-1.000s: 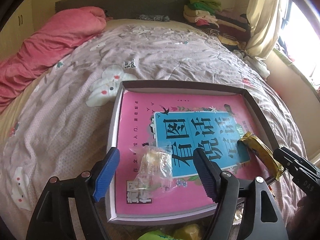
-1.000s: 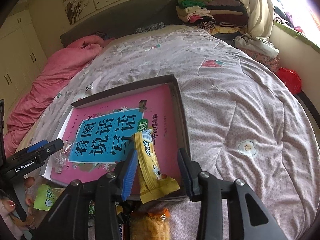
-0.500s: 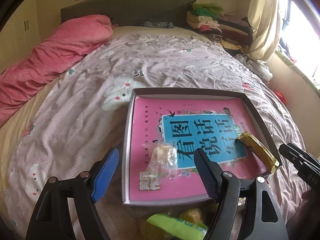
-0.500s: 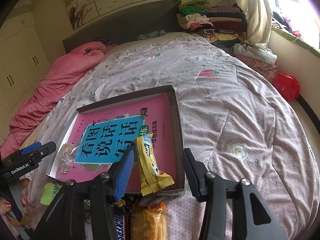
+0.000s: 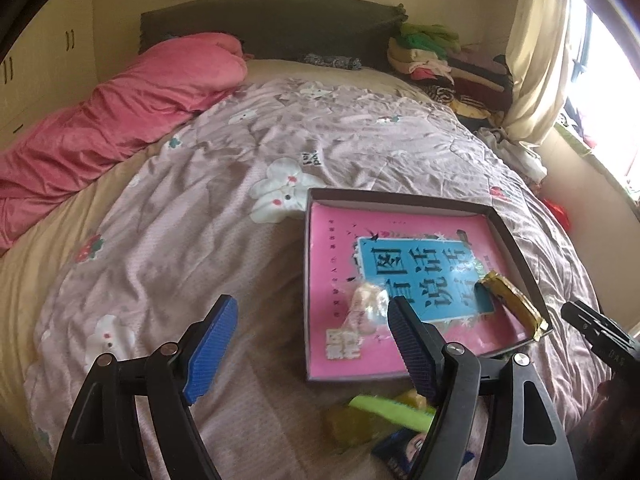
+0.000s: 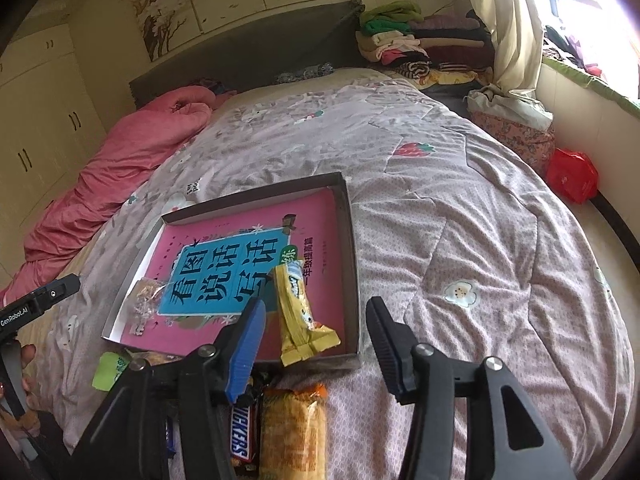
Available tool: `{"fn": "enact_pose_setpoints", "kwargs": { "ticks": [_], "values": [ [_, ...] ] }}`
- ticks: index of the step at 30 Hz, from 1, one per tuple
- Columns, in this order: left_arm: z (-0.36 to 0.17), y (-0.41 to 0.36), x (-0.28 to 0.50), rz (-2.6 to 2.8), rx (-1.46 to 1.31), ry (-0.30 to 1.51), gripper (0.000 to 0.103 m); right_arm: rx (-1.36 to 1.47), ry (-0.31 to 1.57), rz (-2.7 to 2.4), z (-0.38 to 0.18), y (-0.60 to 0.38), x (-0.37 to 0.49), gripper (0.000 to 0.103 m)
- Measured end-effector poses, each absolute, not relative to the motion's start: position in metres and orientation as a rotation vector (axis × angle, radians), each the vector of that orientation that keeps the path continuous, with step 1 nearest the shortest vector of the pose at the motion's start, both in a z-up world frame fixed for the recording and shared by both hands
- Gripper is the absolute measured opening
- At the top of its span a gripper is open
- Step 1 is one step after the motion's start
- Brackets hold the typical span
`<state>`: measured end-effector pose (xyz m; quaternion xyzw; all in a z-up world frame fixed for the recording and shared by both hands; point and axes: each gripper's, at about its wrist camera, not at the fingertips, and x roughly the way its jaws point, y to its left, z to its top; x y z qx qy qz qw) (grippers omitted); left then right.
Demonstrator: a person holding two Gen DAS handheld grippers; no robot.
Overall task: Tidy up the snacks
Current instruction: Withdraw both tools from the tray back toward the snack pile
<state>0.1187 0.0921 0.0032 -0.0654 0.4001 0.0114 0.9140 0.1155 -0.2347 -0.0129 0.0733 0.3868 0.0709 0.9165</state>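
Pink is the book cover (image 6: 256, 280) that lines the shallow dark-walled box (image 6: 347, 240) lying on the bed (image 6: 460, 240), whose quilt is pale mauve with printed flowers and rabbits. Two snacks lie inside the box: a yellow wrapped bar (image 6: 298, 312) at its near right side, its crimped end resting against the near wall, and a clear crinkled packet (image 6: 144, 298) at the near left corner. More snacks lie on the quilt just in front of the box: a Snickers bar (image 6: 242, 436), an orange-and-yellow biscuit pack (image 6: 294, 428) beside it, and a green packet (image 6: 110, 370) further left. The right tongs (image 6: 316, 344) hover over the near edge of the box with jaws spread wide and nothing between them, the yellow bar showing in the gap. The left tongs (image 5: 312, 344) are likewise wide apart and empty, held over the quilt at the box's near left side; in the left wrist view the clear packet (image 5: 366, 304) sits just beyond the blue pad of one finger (image 5: 412, 348). A pink duvet (image 5: 100, 128) is bunched along the far left of the bed, and folded clothes (image 6: 408, 44) are stacked by the headboard.
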Motion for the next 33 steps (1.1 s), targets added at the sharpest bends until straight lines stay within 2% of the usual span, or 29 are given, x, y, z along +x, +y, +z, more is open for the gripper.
{"fn": "enact_pose_setpoints", "kwargs": {
  "ticks": [14, 33],
  "values": [
    [-0.022, 0.117, 0.085, 0.038, -0.113, 0.906, 0.078, 0.118, 0.817, 0.174, -0.013, -0.225, 0.094, 0.053],
    [-0.05, 0.086, 0.068, -0.027, -0.058, 1.015, 0.079, 0.101, 0.945, 0.196, -0.04, -0.219, 0.063, 0.053]
  ]
}}
